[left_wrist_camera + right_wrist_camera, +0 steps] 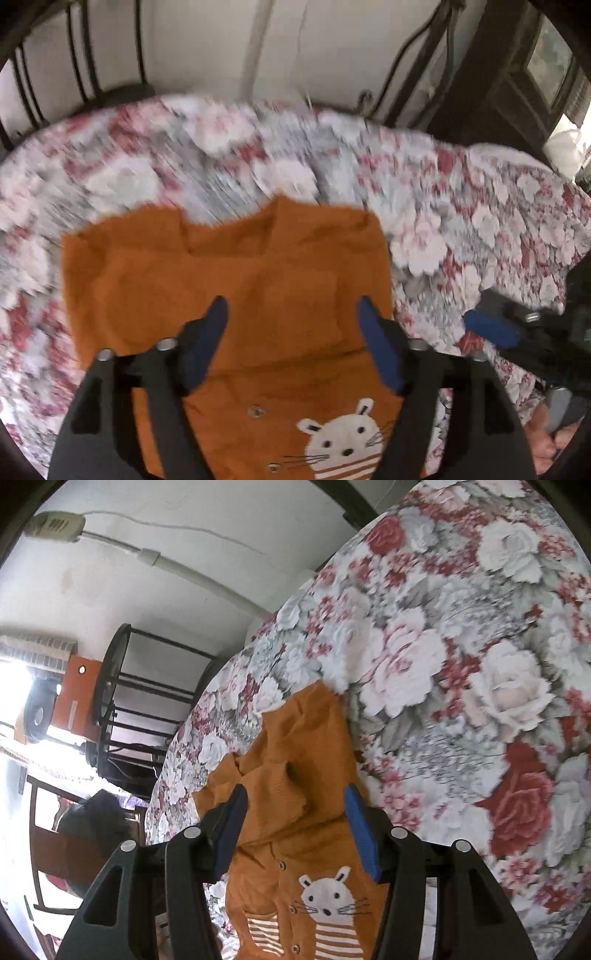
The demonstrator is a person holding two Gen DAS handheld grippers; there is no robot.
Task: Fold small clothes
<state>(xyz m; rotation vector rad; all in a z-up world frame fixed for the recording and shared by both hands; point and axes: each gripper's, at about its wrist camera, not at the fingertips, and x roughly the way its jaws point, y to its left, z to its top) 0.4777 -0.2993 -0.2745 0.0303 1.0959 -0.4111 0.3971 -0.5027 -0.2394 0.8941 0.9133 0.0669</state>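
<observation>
Jaws released on both my grippers; orange cardigan lies lengthwise away from me on the floral bed.

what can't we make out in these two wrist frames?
- Orange cardigan: its lower part is cut off by the frame bottom and covered by gripper bodies, in both views.
- Floral bedspread: motion-blurred in the left wrist view.
- Right gripper: mostly cut off at the left view's edge; jaw state only readable in its own view.
</observation>
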